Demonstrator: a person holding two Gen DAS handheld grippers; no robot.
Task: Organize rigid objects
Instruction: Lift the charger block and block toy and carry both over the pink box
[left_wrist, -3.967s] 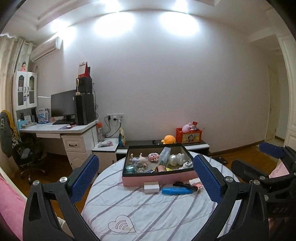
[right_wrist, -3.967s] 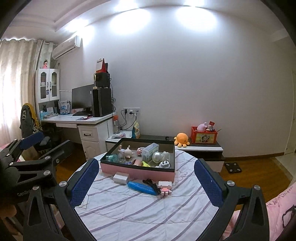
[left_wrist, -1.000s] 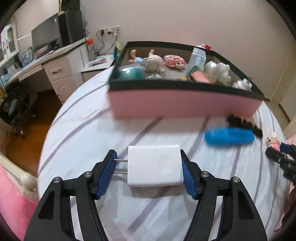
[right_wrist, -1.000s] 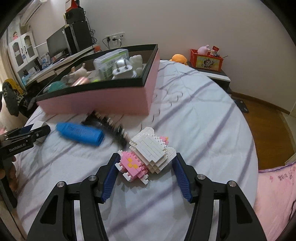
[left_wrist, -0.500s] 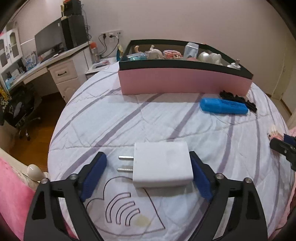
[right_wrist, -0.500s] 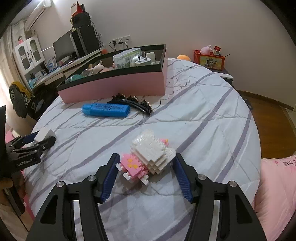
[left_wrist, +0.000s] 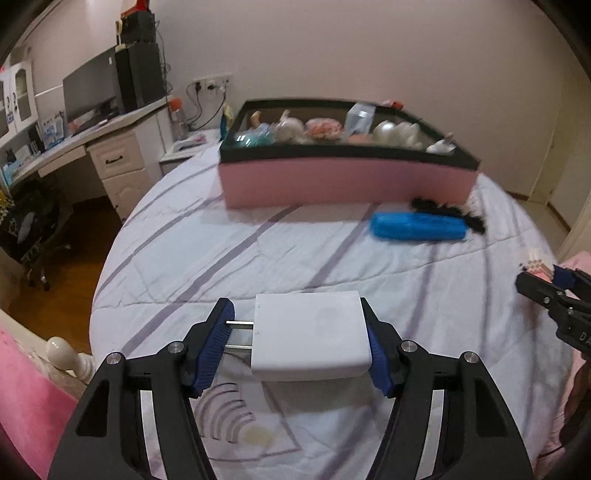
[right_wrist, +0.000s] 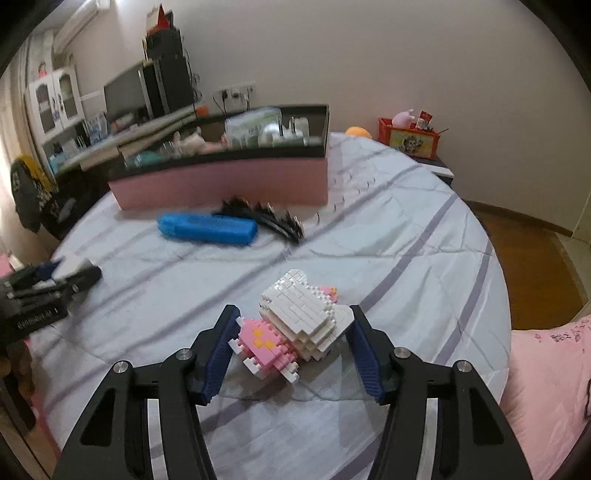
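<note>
The left claw (left_wrist: 300, 345) has just closed its jaws on the white charger (left_wrist: 310, 334), prongs against 1 blue pad, above the striped bedspread (left_wrist: 258, 258). The right claw (right_wrist: 291, 352) has likewise just closed on the pink-and-white brick figure (right_wrist: 295, 328). Beyond them, a blue case (right_wrist: 207, 228) and black comb (right_wrist: 266, 218) lie just before the pink box (left_wrist: 347, 182) of trinkets.

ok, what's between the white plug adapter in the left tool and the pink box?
Nothing: in the left wrist view only bare striped tablecloth lies between the white plug adapter and the pink box. The blue case lies off to the right.
</note>
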